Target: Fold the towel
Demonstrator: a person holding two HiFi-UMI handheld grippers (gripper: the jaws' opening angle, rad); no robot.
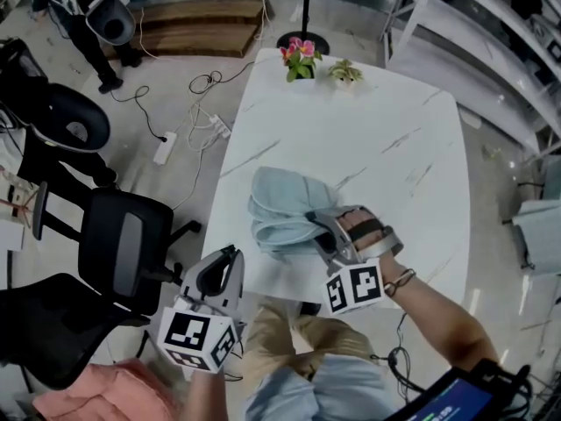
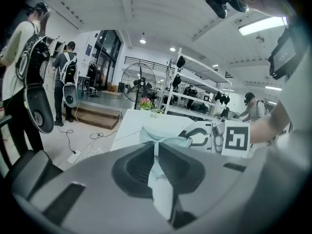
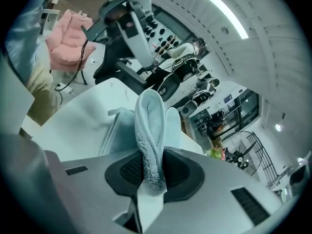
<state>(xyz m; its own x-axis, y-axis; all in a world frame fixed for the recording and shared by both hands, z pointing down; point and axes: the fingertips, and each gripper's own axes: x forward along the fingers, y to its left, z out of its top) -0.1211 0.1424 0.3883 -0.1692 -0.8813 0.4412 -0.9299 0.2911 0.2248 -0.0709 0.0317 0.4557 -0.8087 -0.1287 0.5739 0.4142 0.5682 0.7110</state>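
Right gripper view: a fold of the towel (image 3: 148, 116) is pinched by the right tool (image 3: 152, 172). The left tool (image 1: 230, 254), at seven o'clock of the towel, is clenched, empty.

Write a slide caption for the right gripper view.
Jaws of the right gripper clamp a raised fold of the light blue towel over the white table.

In the head view, the right hand-held gripper (image 1: 320, 224) and the right hand (image 1: 364, 228) on it cover the near right corner of the light blue terry towel (image 1: 279, 202). A crumpled pink cloth (image 1: 105, 395) is cut off at the bottom edge. In the left gripper view, the left hand-held gripper (image 2: 156, 152) hides most of the white marbled counter (image 2: 130, 126).
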